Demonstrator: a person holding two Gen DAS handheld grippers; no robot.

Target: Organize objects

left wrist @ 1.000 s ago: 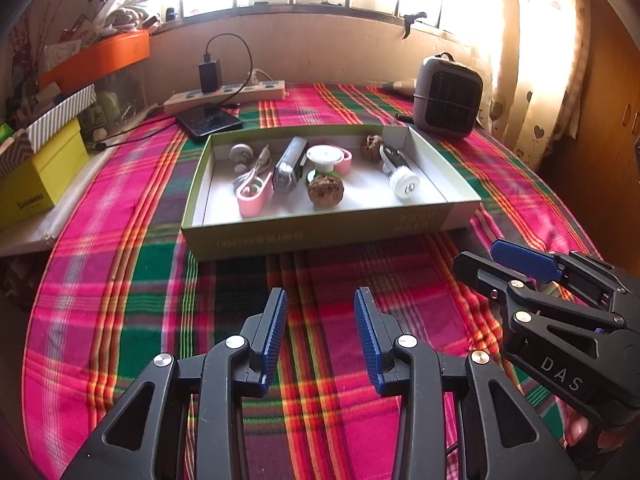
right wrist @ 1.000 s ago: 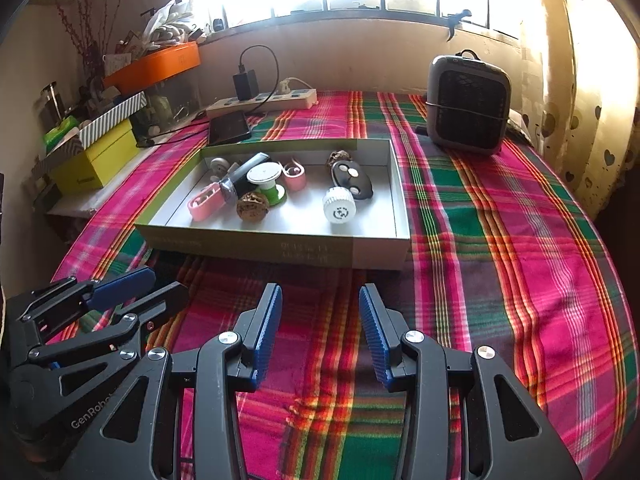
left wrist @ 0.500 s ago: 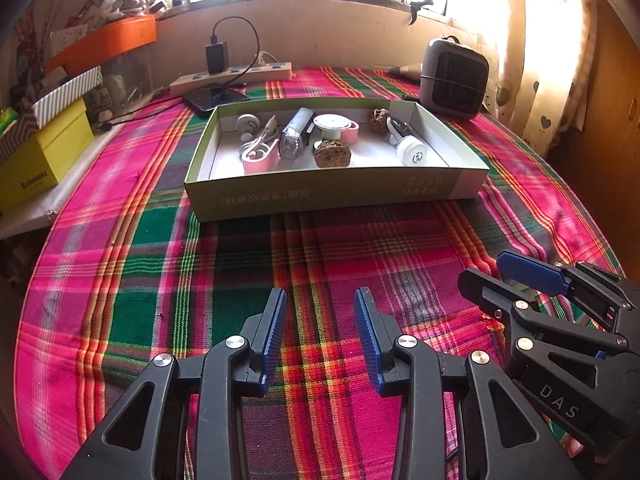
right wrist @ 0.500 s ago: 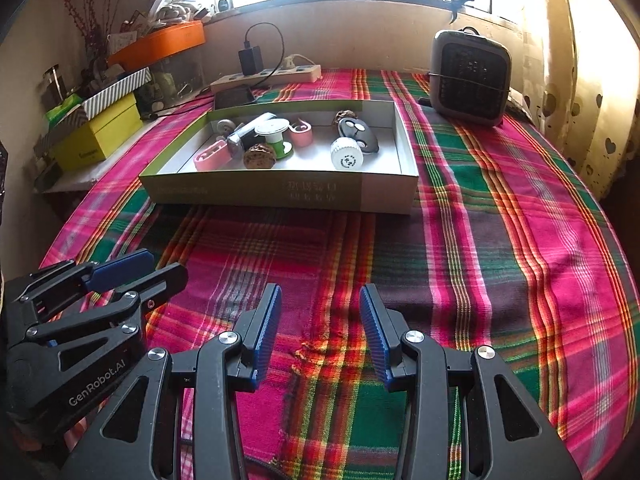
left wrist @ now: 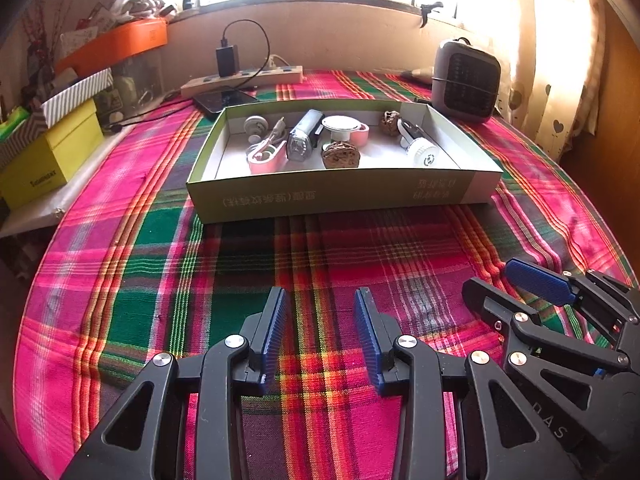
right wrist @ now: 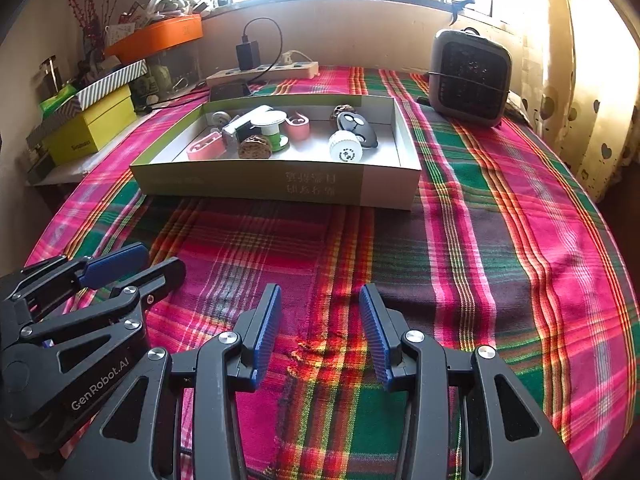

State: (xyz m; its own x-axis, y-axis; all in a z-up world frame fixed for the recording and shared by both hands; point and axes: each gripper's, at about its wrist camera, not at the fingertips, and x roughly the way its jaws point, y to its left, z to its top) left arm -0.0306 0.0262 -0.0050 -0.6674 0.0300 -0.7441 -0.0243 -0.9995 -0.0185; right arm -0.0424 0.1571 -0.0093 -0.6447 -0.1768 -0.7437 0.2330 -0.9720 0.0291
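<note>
A shallow green-and-white cardboard box (left wrist: pixel 340 196) (right wrist: pixel 260 184) lies on the plaid tablecloth ahead of both grippers. It holds several small things: a walnut (left wrist: pixel 340 155), a white ribbed cap (left wrist: pixel 422 152), a pink tape roll (left wrist: pixel 266 158), a silver device (left wrist: pixel 304 140), a white spool (right wrist: pixel 274 120) and a black key fob (right wrist: pixel 356 126). My left gripper (left wrist: pixel 320 292) hovers over bare cloth well short of the box, open and empty. Beside it, my right gripper (right wrist: pixel 320 290) is likewise open and empty. Each shows in the other's view: right gripper (left wrist: pixel 490 276), left gripper (right wrist: pixel 162 260).
A grey heater (left wrist: pixel 466 80) stands behind the box at right. A power strip (left wrist: pixel 244 80) with a charger and a phone (left wrist: pixel 224 98) lie behind it. A yellow box (left wrist: pixel 52 156) and an orange tray (left wrist: pixel 116 42) crowd the left side. The round table's edge curves near.
Both views have drawn back a little, so the box now sits higher and smaller in them. The jaws of both grippers stand as wide as before.
</note>
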